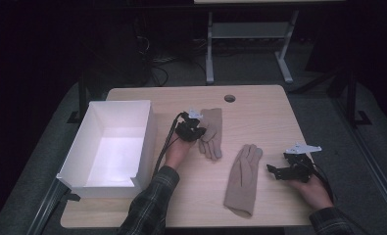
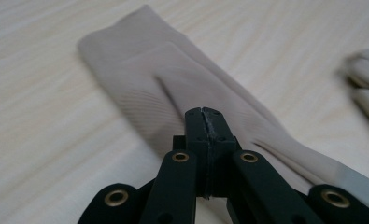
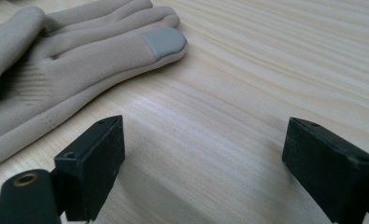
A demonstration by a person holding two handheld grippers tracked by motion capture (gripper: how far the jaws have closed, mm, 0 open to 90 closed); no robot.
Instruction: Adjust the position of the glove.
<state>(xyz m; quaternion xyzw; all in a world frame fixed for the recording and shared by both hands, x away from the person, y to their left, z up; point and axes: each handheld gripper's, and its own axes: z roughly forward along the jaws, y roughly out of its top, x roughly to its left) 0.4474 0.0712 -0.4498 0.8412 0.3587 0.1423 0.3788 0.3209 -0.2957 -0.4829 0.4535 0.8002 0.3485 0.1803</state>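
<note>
Two black jaws of the left gripper (image 2: 205, 114) are pressed tight together, with no gap between them. In the left gripper view they sit over a tan glove (image 2: 182, 88), but I cannot tell if any cloth is pinched in them. In the high view this gripper (image 1: 197, 131) is at the left edge of that far glove (image 1: 211, 131), which lies flat with its fingers pointing toward the person.

Over on the other side, the right gripper (image 3: 203, 163) has its jaws spread wide apart, and bare wood shows between them. They hold nothing. In the high view this gripper (image 1: 279, 170) is just to the right of the near glove (image 1: 243, 177). That near glove (image 3: 74, 60) lies flat too, fingers pointing away from the person. One fingertip has a grey patch (image 3: 163, 41) on it.

Both gloves lie on the wooden table (image 1: 259, 112), near each other but not touching. A white box (image 1: 113, 147) stands open at the left side of the table, left of the far glove. A small round hole (image 1: 229, 98) is in the table top, past the far glove. Beyond the table stand the grey legs of a second table (image 1: 209, 49).

No words or labels can be read on anything.
</note>
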